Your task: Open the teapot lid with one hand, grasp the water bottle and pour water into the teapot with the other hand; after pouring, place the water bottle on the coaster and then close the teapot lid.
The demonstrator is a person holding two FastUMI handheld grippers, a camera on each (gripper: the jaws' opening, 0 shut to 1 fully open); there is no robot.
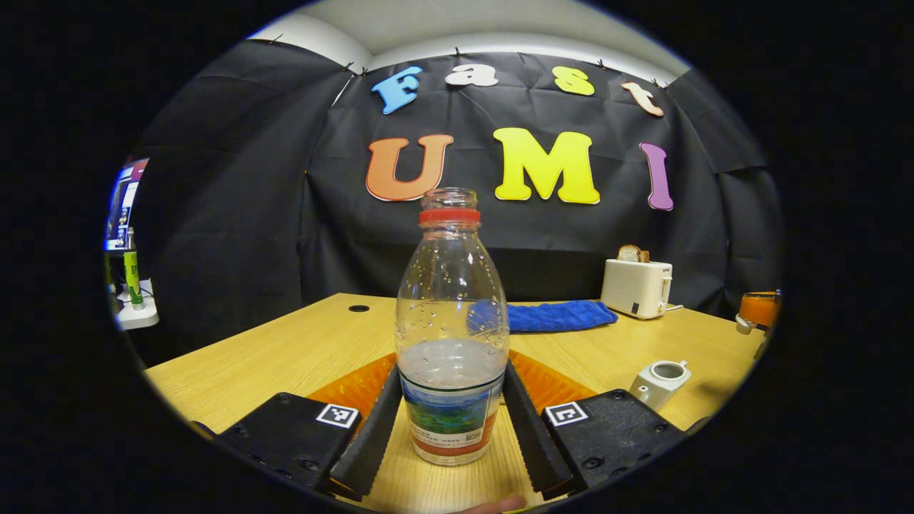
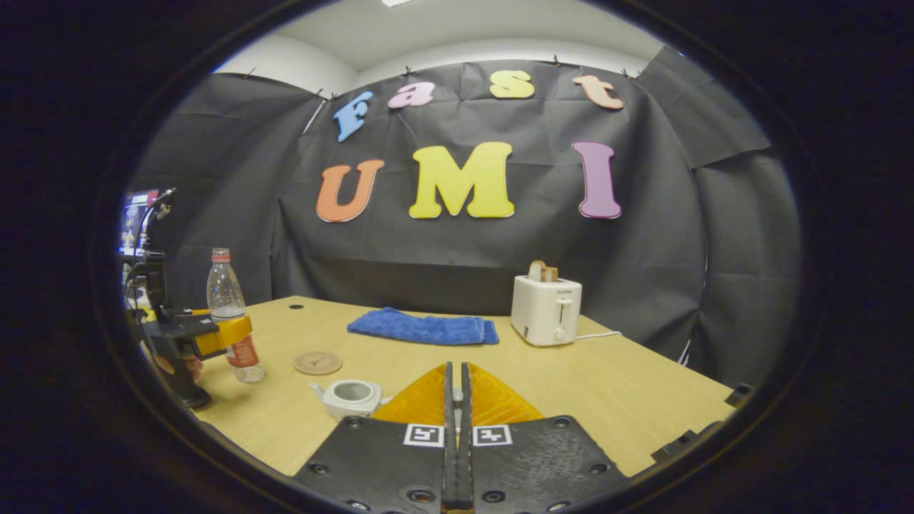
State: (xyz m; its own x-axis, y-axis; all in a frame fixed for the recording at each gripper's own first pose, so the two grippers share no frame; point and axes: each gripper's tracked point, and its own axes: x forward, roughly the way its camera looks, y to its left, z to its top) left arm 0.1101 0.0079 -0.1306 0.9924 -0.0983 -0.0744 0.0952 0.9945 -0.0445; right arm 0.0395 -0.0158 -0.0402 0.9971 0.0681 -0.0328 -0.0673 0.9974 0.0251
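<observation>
A clear water bottle (image 1: 451, 335) with a red neck ring and no cap stands upright on the wooden table, partly filled. My left gripper (image 1: 451, 371) is shut on its lower body, one finger on each side. The right gripper view shows the same bottle (image 2: 227, 296) and left gripper (image 2: 214, 334) at the far left. The white teapot (image 2: 350, 396) sits open, without its lid, just left of my right gripper (image 2: 455, 368), whose fingers are pressed together. In the left gripper view the teapot (image 1: 660, 382) is low right, and a small white piece, apparently the lid (image 1: 744, 325), hangs at the right gripper (image 1: 758, 310). A round coaster (image 2: 318, 363) lies between bottle and teapot.
A folded blue towel (image 2: 423, 328) lies toward the back of the table. A white toaster (image 2: 546, 310) with bread in it stands at the back right, its cord trailing right. A hand holds the left gripper (image 2: 191, 368) near the table's left edge.
</observation>
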